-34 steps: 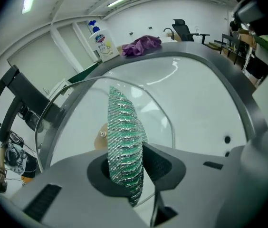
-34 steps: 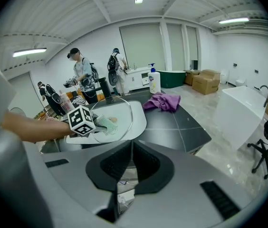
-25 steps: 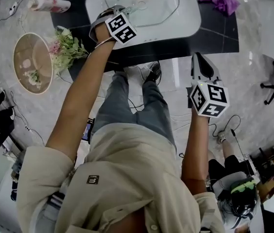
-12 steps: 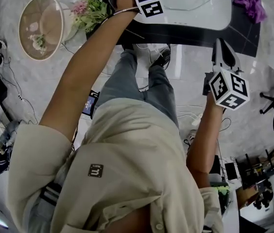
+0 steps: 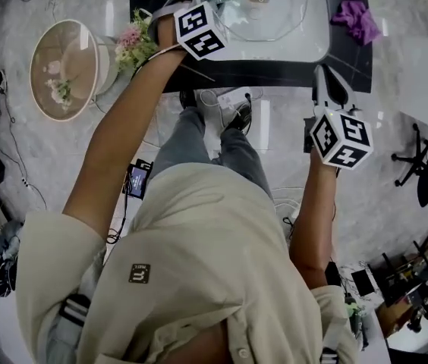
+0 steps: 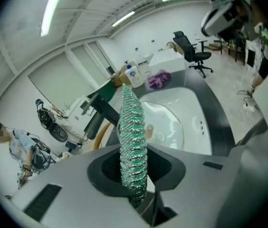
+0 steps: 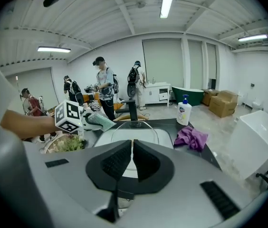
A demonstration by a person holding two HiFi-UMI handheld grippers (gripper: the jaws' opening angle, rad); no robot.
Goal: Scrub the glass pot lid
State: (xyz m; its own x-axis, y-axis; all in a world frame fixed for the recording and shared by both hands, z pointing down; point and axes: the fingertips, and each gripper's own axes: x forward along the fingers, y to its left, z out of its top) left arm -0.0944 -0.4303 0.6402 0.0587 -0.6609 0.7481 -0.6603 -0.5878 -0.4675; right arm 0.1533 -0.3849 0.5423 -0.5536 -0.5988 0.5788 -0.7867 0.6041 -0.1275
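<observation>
1. The jaws of the left gripper [image 6: 135,177] are clenched on a green-and-silver scouring pad [image 6: 132,127], which stands edge-on between them.
2. The jaws of the right gripper [image 7: 132,146] are pressed almost together and grasp nothing.
3. The glass pot lid [image 5: 271,12] lies knob-up in the white sink basin [image 5: 310,44], which is set in a dark worktop [image 5: 275,74].
4. The left gripper holds the pad at the lid's left edge; contact cannot be told. The right gripper hangs over the floor, well apart from the lid.
5. A purple cloth [image 5: 357,20] lies on the worktop right of the basin, near a soap bottle [image 7: 184,110].
</observation>
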